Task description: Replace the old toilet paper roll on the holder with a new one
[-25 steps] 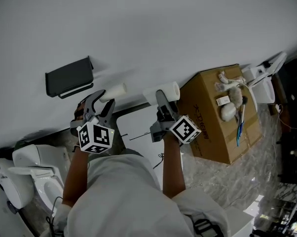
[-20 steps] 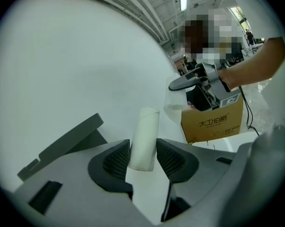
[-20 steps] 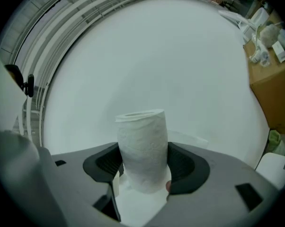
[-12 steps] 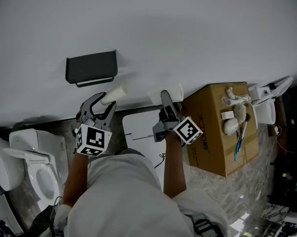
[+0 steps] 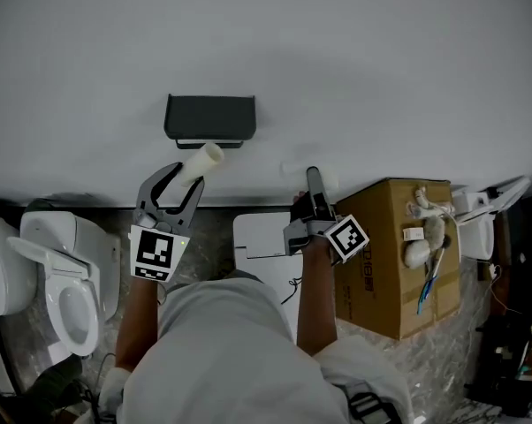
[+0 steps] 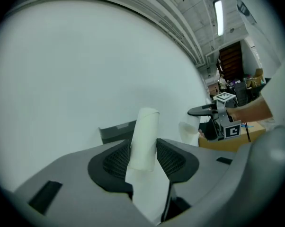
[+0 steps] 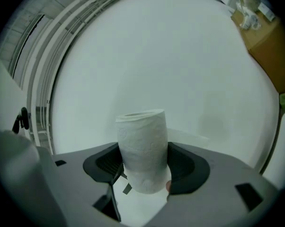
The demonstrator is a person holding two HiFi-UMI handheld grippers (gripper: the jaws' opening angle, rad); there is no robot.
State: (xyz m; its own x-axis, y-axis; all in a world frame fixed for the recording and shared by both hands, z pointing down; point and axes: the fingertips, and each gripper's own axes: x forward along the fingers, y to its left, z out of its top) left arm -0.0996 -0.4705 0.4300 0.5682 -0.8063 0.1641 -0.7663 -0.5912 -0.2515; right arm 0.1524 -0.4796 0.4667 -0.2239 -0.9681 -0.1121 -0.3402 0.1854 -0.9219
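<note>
The new roll [image 7: 142, 145] is pinched across its sides by the right gripper [image 5: 313, 180], at about 4 o'clock from the wall holder [image 5: 209, 117]. A slim, apparently spent tube [image 5: 201, 161] is clamped in the left gripper [image 5: 185, 177], its tip just under the holder at 6 o'clock. The holder's bar seems bare, though it is poorly seen. The tube should be carried clear first, and the roll's bore lined up squarely with the bar.
</note>
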